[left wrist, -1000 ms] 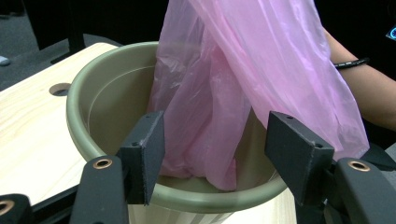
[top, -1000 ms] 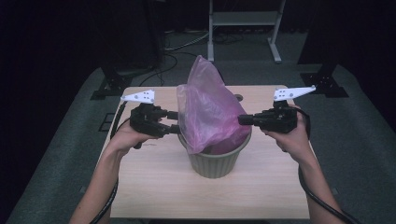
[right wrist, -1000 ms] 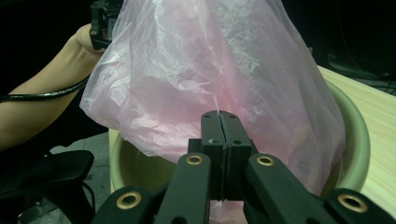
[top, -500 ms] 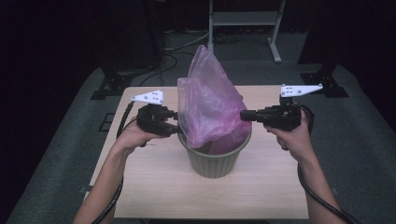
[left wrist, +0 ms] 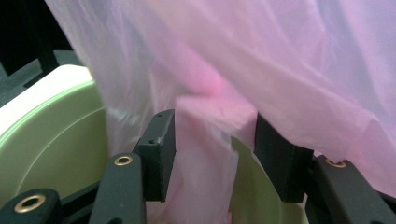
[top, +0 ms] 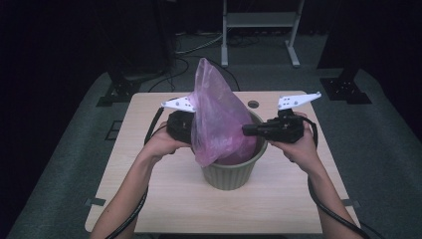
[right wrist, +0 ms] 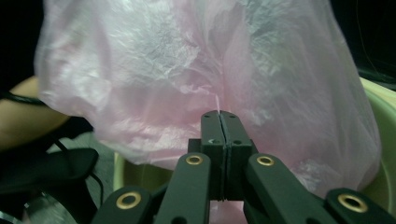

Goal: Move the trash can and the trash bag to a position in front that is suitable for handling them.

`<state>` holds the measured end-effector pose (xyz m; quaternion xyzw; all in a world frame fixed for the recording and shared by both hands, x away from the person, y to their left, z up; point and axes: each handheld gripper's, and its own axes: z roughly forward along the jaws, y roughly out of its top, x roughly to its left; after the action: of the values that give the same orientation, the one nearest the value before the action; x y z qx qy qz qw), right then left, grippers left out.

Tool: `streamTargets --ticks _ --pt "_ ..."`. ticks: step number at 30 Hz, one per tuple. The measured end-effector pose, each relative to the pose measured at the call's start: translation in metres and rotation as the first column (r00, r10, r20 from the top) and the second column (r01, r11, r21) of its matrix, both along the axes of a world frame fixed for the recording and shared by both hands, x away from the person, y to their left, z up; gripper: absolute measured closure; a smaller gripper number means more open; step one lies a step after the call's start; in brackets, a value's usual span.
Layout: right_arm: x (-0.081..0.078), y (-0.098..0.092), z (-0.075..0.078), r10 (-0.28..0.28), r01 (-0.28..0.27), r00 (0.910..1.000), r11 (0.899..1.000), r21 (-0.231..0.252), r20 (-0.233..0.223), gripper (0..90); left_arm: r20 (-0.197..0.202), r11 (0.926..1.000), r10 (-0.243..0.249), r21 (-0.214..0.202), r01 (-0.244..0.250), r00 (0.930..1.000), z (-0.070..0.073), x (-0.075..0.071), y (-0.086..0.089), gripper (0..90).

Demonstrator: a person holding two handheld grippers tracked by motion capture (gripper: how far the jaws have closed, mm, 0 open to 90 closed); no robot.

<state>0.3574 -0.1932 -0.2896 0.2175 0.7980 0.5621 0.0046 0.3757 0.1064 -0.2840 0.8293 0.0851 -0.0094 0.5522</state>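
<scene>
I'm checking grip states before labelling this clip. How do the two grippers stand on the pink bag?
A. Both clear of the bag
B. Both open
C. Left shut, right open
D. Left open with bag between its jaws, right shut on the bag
D: the left gripper has parted jaws with the pink bag between them; the right gripper is closed, pinching a sliver of film.

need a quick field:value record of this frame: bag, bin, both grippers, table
bag: pink plastic bag, puffed up, lower part inside the bin
bin: green round bin, upright on the table
left gripper: jaws apart, bag film between them
right gripper: jaws pressed together on a fold of bag film
table: light wood table
</scene>
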Motion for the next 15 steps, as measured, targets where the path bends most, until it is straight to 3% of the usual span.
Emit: streamTargets --ticks 4,7,15 --pt "-0.002 0.011 -0.001 0.012 -0.012 0.9998 0.999 -0.033 0.012 88.9 0.018 0.9991 -0.042 -0.006 0.042 0.9990 0.003 -0.001 -0.007 49.7" --pt "-0.004 0.023 -0.001 0.029 -0.027 0.9993 0.998 -0.054 0.026 88.4 0.027 0.9984 -0.057 -0.003 0.057 0.9980 0.006 -0.004 -0.012 56.5" --pt "-0.009 0.035 0.002 0.043 -0.040 0.9981 0.996 -0.082 0.044 90.0 0.045 0.9996 -0.023 0.016 0.023 0.9987 0.010 -0.006 -0.011 82.5"
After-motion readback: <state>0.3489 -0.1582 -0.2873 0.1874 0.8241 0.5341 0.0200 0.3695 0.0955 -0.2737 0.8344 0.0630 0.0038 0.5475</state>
